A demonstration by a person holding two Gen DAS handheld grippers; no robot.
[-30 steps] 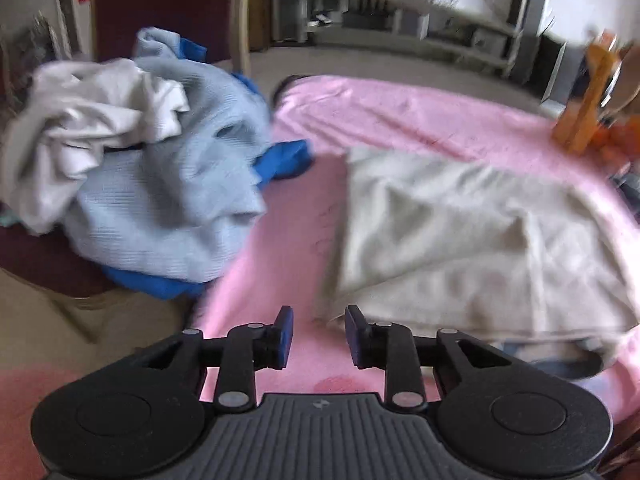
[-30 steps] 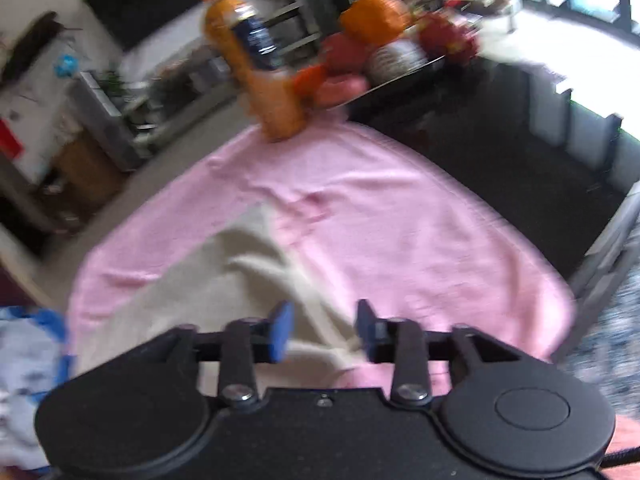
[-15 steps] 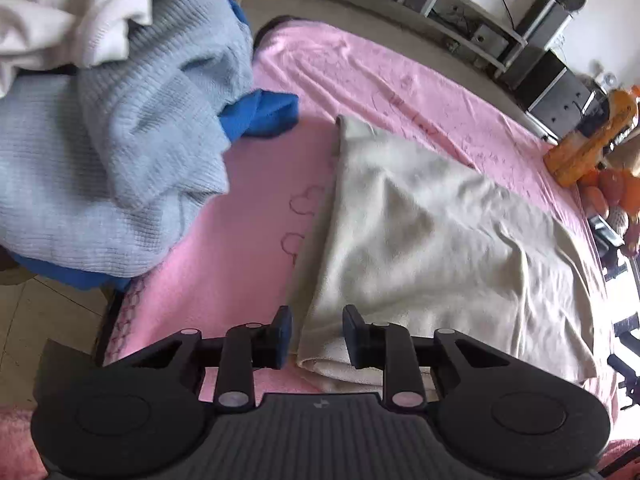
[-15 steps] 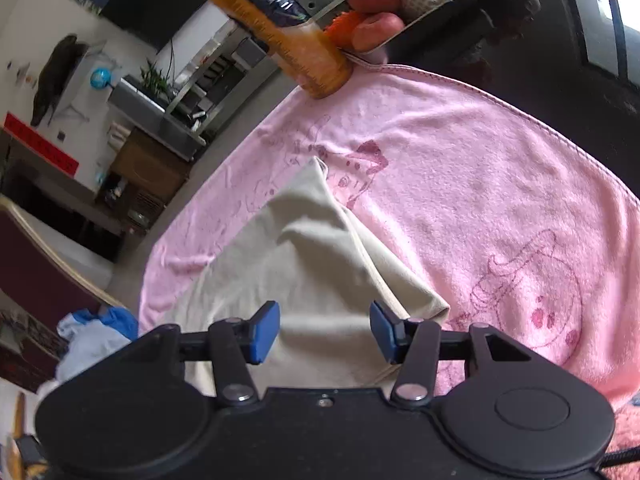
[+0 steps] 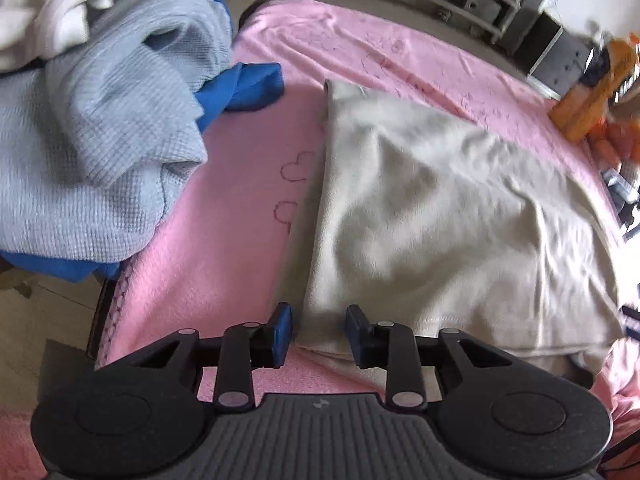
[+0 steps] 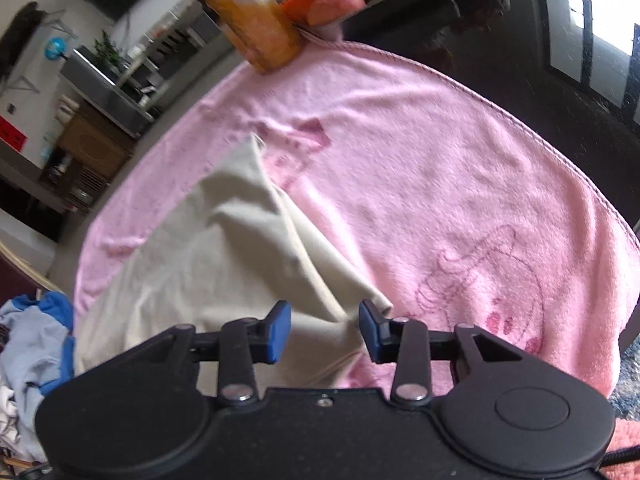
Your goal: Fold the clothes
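Nearby, heaped laundry (image 5: 100, 128) left of beige garment (image 5: 432, 216).

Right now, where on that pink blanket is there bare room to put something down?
Two patches: the strip between the beige cloth and the clothes pile, and the wide stretch right of the cloth, below the juice bottle. The pile's side is crowded.

Beige soft matt cloth garment (image 5: 432, 216), smooth weave. Pink fluffy terry towel (image 6: 440, 184) (printed outlines). Pale-blue waffle-knit sweater (image 5: 100, 128), coarse texture. Black matt plastic left gripper (image 5: 319, 332), ribbed housing, metal rivets.
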